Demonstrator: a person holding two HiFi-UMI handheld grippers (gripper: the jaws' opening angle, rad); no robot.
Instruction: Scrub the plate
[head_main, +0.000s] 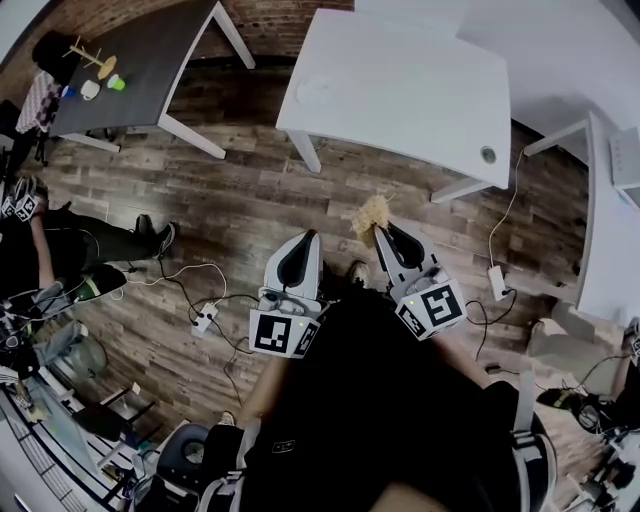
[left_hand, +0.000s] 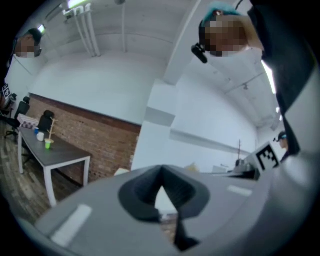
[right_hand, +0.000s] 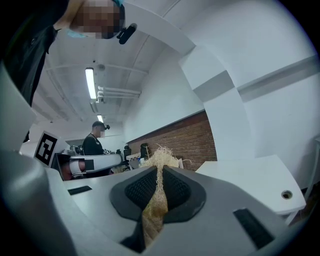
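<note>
From here the white surface (head_main: 400, 90) fills the top of the head view, and I'm standing back from it with both tools held close to my body over the wooden floor (head_main: 250, 200). A faint round shape near its left edge looks like the plate (head_main: 313, 92), white on white and hard to make out, well apart from both tools. The left tongs (head_main: 303, 243) are clenched on nothing; their own view shows the pads meeting at the tip with only background behind. The right tongs (head_main: 384, 236) are clamped on a straw-coloured fibrous scrubber (head_main: 370, 214), its frayed tuft standing out past the jaws. To do this well, I'd close in first, then use the left tool to pin the plate's rim so it can't skate. I'd bring the tuft down flat, since pressing on its edge would likely splay the fibres or drag them out of the grip.
</note>
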